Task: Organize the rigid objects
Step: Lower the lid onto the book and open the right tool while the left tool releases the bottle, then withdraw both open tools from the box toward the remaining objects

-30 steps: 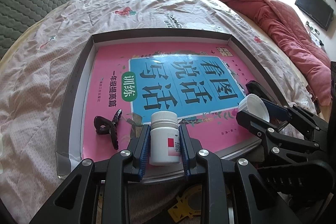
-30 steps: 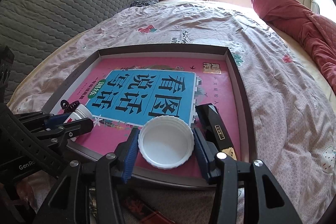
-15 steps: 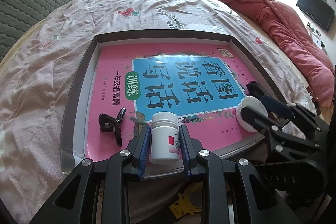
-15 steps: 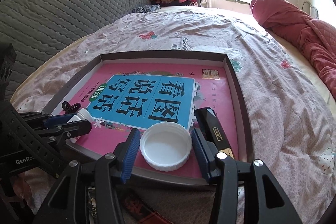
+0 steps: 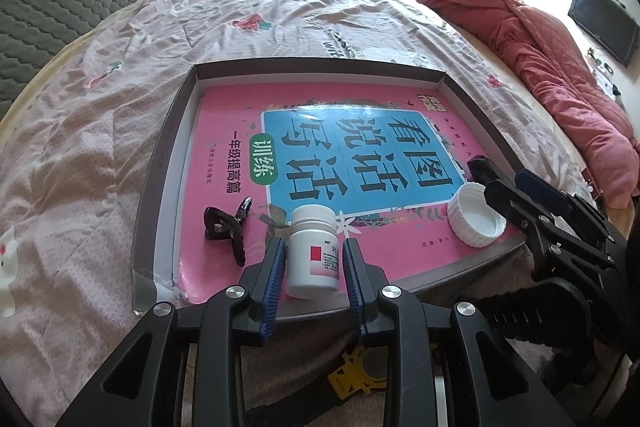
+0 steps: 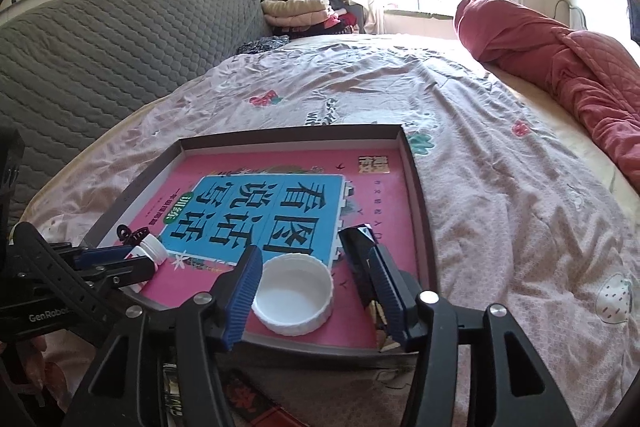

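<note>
A small white pill bottle (image 5: pixel 314 259) with a red label stands upright on the pink book (image 5: pixel 360 155) in the shallow grey tray (image 5: pixel 160 163). My left gripper (image 5: pixel 313 243) straddles it; its jaws are opening and a thin gap shows at each pad. A white cap (image 6: pixel 294 297) lies hollow side up on the book near the tray's front edge. Around it my right gripper (image 6: pixel 315 253) is opening, its right pad well clear of the cap. The right wrist view shows the bottle (image 6: pixel 150 249) and left gripper (image 6: pixel 132 261) at the left.
A black hair clip (image 5: pixel 226 227) lies left of the bottle. A dark oblong box (image 6: pixel 360 259) sits just right of the cap. The tray rests on a pink floral bedsheet (image 6: pixel 500 187), with a red quilt (image 5: pixel 540 59) at the right and a grey headboard (image 6: pixel 100 47) at the left.
The cap, held tilted above the book, now lies flat on it and the right jaws have spread off it. The left pads have eased off the bottle.
</note>
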A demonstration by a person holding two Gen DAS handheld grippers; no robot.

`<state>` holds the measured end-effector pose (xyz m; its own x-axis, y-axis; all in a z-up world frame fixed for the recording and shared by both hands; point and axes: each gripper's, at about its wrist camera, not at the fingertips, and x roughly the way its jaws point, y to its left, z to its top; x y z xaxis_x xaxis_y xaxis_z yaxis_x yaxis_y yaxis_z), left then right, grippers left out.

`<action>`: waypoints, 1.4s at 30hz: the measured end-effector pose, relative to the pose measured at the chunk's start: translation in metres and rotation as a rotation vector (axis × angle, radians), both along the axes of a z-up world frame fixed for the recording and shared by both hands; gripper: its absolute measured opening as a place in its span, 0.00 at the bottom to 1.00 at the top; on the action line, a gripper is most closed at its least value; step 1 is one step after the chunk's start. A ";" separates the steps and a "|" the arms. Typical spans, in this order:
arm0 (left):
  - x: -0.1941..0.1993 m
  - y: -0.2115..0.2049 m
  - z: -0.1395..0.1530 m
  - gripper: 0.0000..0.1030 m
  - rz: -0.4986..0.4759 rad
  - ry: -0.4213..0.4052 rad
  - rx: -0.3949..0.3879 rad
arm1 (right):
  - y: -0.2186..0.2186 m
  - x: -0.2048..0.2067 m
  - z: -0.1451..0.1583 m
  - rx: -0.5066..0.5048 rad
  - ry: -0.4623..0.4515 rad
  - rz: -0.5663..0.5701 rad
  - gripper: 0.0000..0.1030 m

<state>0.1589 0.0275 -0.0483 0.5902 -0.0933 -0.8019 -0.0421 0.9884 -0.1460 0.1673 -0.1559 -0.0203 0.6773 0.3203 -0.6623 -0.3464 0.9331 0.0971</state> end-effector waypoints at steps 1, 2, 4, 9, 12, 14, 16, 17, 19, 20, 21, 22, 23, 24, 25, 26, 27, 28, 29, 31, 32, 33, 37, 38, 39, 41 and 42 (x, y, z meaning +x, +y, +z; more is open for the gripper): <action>0.000 0.001 0.001 0.31 0.002 -0.001 0.001 | -0.001 -0.001 0.000 0.001 -0.001 -0.001 0.55; -0.001 0.001 0.002 0.32 0.004 -0.002 0.000 | -0.002 -0.001 0.001 0.004 -0.002 -0.002 0.55; -0.003 0.003 0.004 0.38 0.010 -0.006 -0.007 | -0.001 -0.002 0.001 0.006 -0.004 0.001 0.55; -0.005 0.005 0.008 0.40 0.019 -0.011 -0.012 | 0.000 -0.006 0.003 -0.006 -0.021 0.009 0.55; -0.006 0.005 0.009 0.42 0.024 -0.013 -0.010 | 0.000 -0.009 0.004 -0.008 -0.026 0.010 0.55; -0.008 0.005 0.011 0.43 0.023 -0.014 -0.009 | -0.002 -0.010 0.005 -0.005 -0.029 0.010 0.55; -0.009 0.005 0.012 0.45 0.025 -0.014 0.000 | -0.003 -0.012 0.006 -0.004 -0.035 0.007 0.55; -0.010 0.005 0.012 0.45 0.027 -0.014 0.003 | -0.004 -0.013 0.007 -0.002 -0.038 0.008 0.55; -0.012 0.005 0.014 0.48 0.031 -0.017 0.004 | -0.005 -0.016 0.009 -0.003 -0.054 0.003 0.56; -0.014 0.006 0.015 0.49 0.034 -0.018 0.007 | -0.005 -0.017 0.010 -0.002 -0.060 0.004 0.56; -0.015 0.007 0.017 0.50 0.038 -0.020 0.009 | -0.005 -0.018 0.011 0.000 -0.065 0.004 0.56; -0.016 0.007 0.019 0.51 0.041 -0.022 0.009 | -0.006 -0.019 0.012 0.000 -0.071 0.002 0.57; -0.018 0.009 0.021 0.52 0.046 -0.028 0.009 | -0.006 -0.020 0.014 0.001 -0.075 0.004 0.57; -0.020 0.010 0.024 0.53 0.052 -0.042 0.007 | -0.007 -0.022 0.014 0.001 -0.077 0.007 0.58; -0.022 0.011 0.027 0.57 0.055 -0.053 0.005 | -0.007 -0.024 0.015 -0.004 -0.082 0.005 0.59; -0.024 0.012 0.029 0.58 0.057 -0.055 0.004 | -0.007 -0.025 0.016 -0.006 -0.082 0.009 0.60; -0.024 0.012 0.031 0.60 0.058 -0.054 0.004 | -0.007 -0.026 0.016 -0.006 -0.084 0.010 0.60; -0.026 0.013 0.033 0.60 0.061 -0.057 0.007 | -0.007 -0.028 0.017 -0.008 -0.091 0.008 0.60; -0.027 0.014 0.034 0.60 0.063 -0.063 0.009 | -0.008 -0.030 0.018 -0.008 -0.093 0.009 0.60; -0.031 0.015 0.037 0.62 0.066 -0.069 0.010 | -0.009 -0.032 0.020 -0.012 -0.106 0.004 0.60; -0.032 0.015 0.038 0.62 0.069 -0.070 0.012 | -0.009 -0.034 0.021 -0.015 -0.112 0.002 0.60; -0.033 0.016 0.039 0.63 0.070 -0.072 0.013 | -0.010 -0.035 0.022 -0.015 -0.114 0.001 0.60; -0.042 0.018 0.047 0.65 0.077 -0.088 0.009 | -0.013 -0.040 0.027 -0.011 -0.128 -0.015 0.60; -0.044 0.019 0.049 0.65 0.082 -0.092 0.008 | -0.014 -0.043 0.028 -0.008 -0.133 -0.018 0.60; -0.046 0.019 0.052 0.66 0.087 -0.096 0.010 | -0.015 -0.045 0.030 -0.002 -0.136 -0.020 0.60; -0.049 0.021 0.056 0.66 0.094 -0.102 0.009 | -0.016 -0.049 0.033 0.006 -0.144 -0.024 0.60; -0.051 0.022 0.058 0.66 0.098 -0.107 0.007 | -0.017 -0.051 0.035 0.008 -0.148 -0.026 0.60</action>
<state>0.1077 0.0494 0.0100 0.6785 -0.0258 -0.7342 -0.1227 0.9814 -0.1478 0.1164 -0.1727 0.0142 0.7753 0.3063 -0.5524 -0.3336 0.9412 0.0538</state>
